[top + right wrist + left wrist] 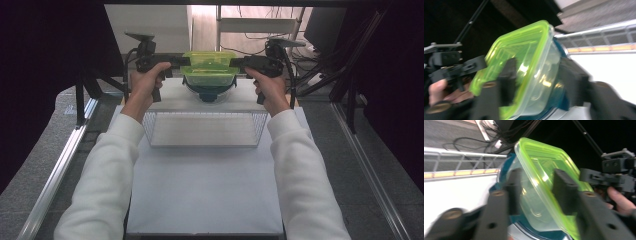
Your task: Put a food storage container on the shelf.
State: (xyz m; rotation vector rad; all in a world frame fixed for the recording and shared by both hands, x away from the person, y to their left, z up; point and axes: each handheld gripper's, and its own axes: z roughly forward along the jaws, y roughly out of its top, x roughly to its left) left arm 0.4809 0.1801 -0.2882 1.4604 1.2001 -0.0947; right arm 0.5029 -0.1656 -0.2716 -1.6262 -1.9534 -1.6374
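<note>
A clear plastic container [209, 75] with a lime-green lid [209, 57] is held at the far end of the table, and my two grippers clamp it from opposite ends. My left gripper [183, 62] is shut on its left end, and my right gripper [238, 62] is shut on its right end. In the left gripper view the container [541, 182] sits tilted between the black jaws of that gripper [539, 192]. The right gripper view shows the container [531, 62] between the jaws of that gripper [540, 80]. A dark teal bowl [210, 93] sits right under the container; I cannot tell whether they touch.
A wire mesh basket [202, 129] stands on the white table [205, 190] just in front of the bowl. Metal rails [60, 165] run along both sides. Cables and dark stands crowd the floor behind the table.
</note>
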